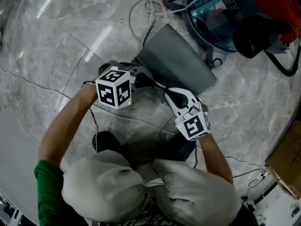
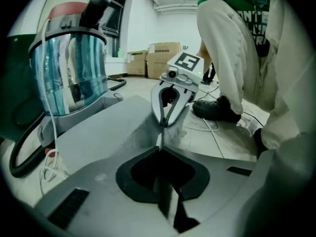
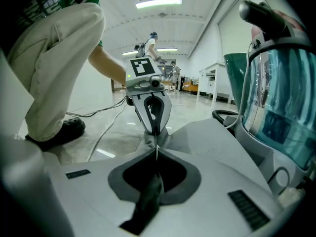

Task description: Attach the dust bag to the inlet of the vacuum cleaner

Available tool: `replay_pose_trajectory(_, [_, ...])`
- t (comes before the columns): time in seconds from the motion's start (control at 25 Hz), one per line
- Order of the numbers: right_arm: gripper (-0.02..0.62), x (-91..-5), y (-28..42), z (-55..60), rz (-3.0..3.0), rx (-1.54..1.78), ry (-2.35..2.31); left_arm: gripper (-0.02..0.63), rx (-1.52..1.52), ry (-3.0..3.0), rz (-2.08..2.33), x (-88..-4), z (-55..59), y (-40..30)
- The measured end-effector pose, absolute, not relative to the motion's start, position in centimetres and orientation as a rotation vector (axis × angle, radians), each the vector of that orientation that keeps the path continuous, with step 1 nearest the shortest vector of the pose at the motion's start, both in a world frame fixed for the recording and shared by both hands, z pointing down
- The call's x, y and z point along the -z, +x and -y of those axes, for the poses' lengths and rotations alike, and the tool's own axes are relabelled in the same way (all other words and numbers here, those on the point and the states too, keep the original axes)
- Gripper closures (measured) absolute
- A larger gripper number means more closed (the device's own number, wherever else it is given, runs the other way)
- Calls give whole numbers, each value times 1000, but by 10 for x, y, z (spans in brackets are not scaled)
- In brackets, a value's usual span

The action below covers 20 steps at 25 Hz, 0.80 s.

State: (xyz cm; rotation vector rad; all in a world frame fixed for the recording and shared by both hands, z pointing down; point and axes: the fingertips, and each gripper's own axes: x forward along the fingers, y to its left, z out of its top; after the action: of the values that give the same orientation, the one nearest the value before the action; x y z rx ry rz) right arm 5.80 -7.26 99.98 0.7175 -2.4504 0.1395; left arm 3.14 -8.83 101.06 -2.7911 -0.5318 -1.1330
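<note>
The grey dust bag [image 1: 176, 60] lies flat on the marble floor, and its near edge is lifted between my two grippers. My left gripper [image 1: 146, 81] is shut on that edge from the left. Facing it tip to tip, my right gripper [image 1: 167, 93] is shut on the same edge. In the left gripper view the thin edge of the bag [image 2: 106, 132] runs into my closed left gripper [image 2: 160, 149]. The right gripper view shows the bag [image 3: 217, 144] pinched in my right gripper [image 3: 156, 154]. The vacuum cleaner [image 1: 221, 18], with a blue see-through canister, stands just beyond the bag. Its inlet is hidden.
A white cable [image 1: 146, 13] loops on the floor behind the bag, and a black hose [image 1: 282, 65] curves by the vacuum. Cardboard boxes [image 1: 289, 159] sit at the right. The person's knees and dark shoe [image 1: 106, 140] are close behind the grippers.
</note>
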Motion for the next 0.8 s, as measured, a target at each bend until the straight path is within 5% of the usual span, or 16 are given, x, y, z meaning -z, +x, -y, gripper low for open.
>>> replay_pose_trajectory(0.8, [575,-922,76,94,2448,-92,879,597,950,-2740,319,-930,109,48])
